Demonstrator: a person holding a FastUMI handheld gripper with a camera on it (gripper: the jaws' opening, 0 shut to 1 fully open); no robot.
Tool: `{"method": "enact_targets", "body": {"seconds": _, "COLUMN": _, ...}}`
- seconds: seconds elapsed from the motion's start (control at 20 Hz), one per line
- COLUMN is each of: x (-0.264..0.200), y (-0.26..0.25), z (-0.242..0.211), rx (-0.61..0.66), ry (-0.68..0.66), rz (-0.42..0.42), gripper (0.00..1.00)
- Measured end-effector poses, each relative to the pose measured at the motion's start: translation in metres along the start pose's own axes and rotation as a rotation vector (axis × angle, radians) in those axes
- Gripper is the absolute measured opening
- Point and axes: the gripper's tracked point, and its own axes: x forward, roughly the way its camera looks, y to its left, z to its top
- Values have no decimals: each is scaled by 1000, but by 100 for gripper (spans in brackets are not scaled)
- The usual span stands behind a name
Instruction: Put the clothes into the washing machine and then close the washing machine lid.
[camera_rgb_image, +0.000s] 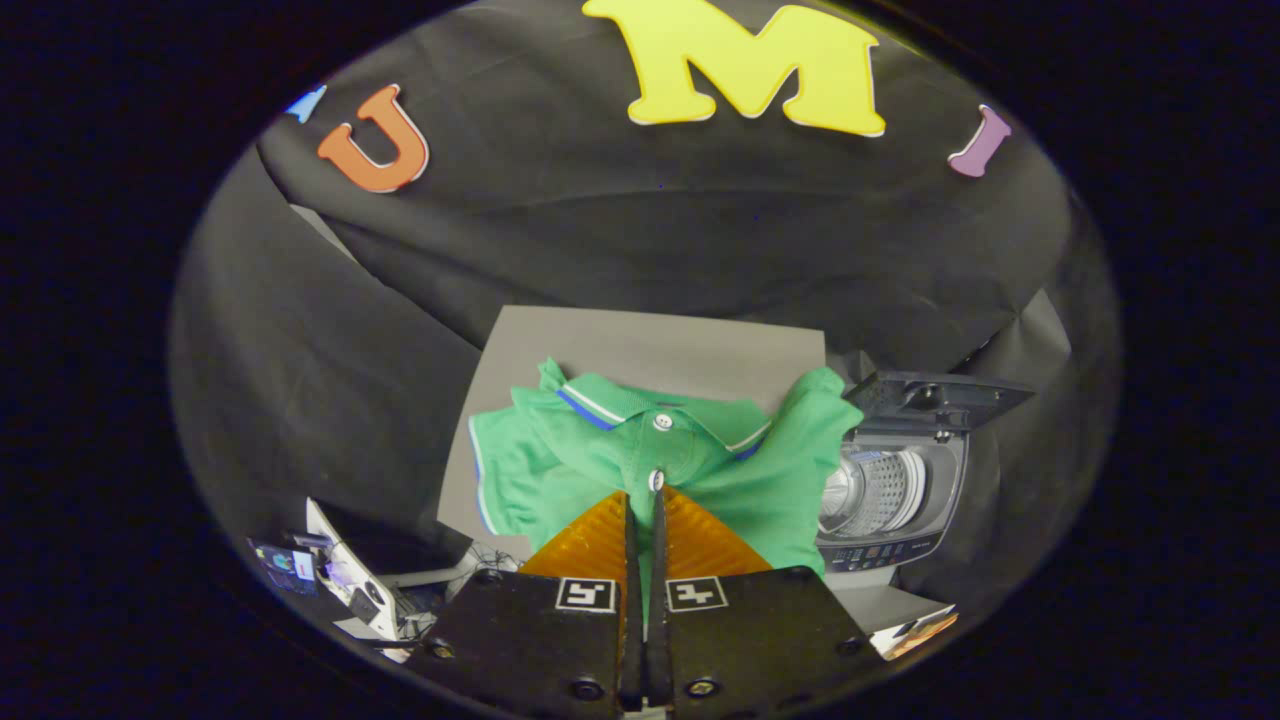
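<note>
A green polo shirt with a blue and white striped collar hangs in front of me, lifted above the grey table top. My gripper is shut on the shirt's button placket, with a strip of green cloth pinched between the two fingers. To the right of the shirt stands a small grey washing machine. Its lid is raised and the perforated metal drum shows inside. The shirt's right sleeve hangs close to the machine's opening.
The grey table top lies beyond the shirt, backed by the booth's black cloth wall. Below left are a laptop and small devices with cables. A printed card or box lies at the lower right, near the machine's base.
</note>
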Motion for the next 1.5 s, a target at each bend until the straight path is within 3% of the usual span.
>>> {"method": "enact_targets", "body": {"seconds": 0.35, "x": -86, "y": -27, "z": -2, "rx": 57, "ry": -124, "rz": 75, "gripper": 5}}
{"method": "enact_targets", "body": {"seconds": 0.95, "x": -205, "y": -135, "z": -16, "rx": 191, "ry": -305, "rz": 34, "gripper": 5}}
{"method": "enact_targets", "body": {"seconds": 1.2, "x": -205, "y": -186, "z": -26, "rx": 209, "ry": -316, "rz": 11, "gripper": 5}}
{"method": "enact_targets", "body": {"seconds": 1.5, "x": -170, "y": -235, "z": -32, "rx": 161, "ry": -318, "rz": 22, "gripper": 5}}
